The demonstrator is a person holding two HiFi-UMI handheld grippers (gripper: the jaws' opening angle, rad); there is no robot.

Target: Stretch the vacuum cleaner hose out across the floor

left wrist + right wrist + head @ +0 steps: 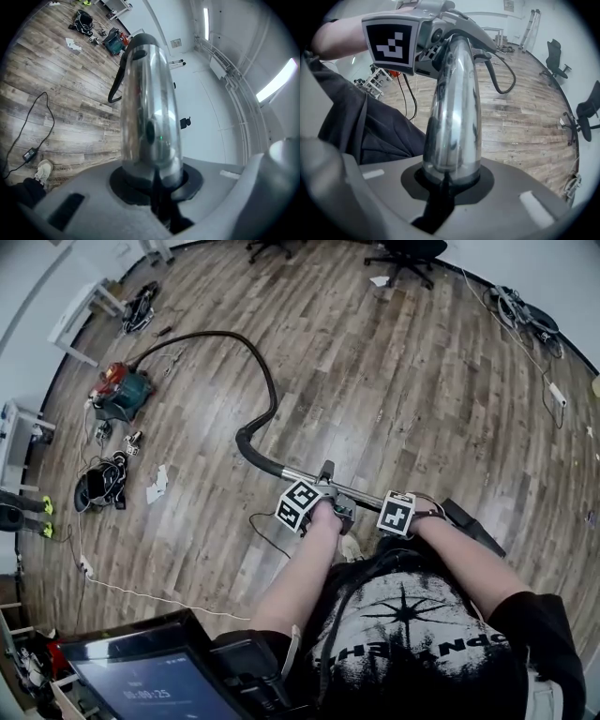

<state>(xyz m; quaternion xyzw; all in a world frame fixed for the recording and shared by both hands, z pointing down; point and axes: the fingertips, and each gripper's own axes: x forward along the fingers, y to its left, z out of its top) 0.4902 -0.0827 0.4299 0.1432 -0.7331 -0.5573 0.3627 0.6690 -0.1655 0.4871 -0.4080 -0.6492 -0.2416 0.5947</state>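
Note:
The teal and red vacuum cleaner (122, 390) stands on the wooden floor at the left. Its black hose (267, 381) arcs away from it and bends down to the chrome wand (305, 476), which is held level in front of me. My left gripper (336, 507) is shut on the wand near the hose end. My right gripper (405, 505) is shut on the same wand nearer the dark floor nozzle (473, 526). In the left gripper view the chrome wand (147, 108) rises from between the jaws of the left gripper (152, 176). In the right gripper view the wand (454, 108) fills the right gripper (447, 176).
Office chairs (412, 254) stand at the far wall. Cables (525, 310) lie at the upper right. A black bag (98, 486), scraps of paper (157, 486) and a white table (84, 310) sit along the left. A thin black cord (267, 531) lies near my feet.

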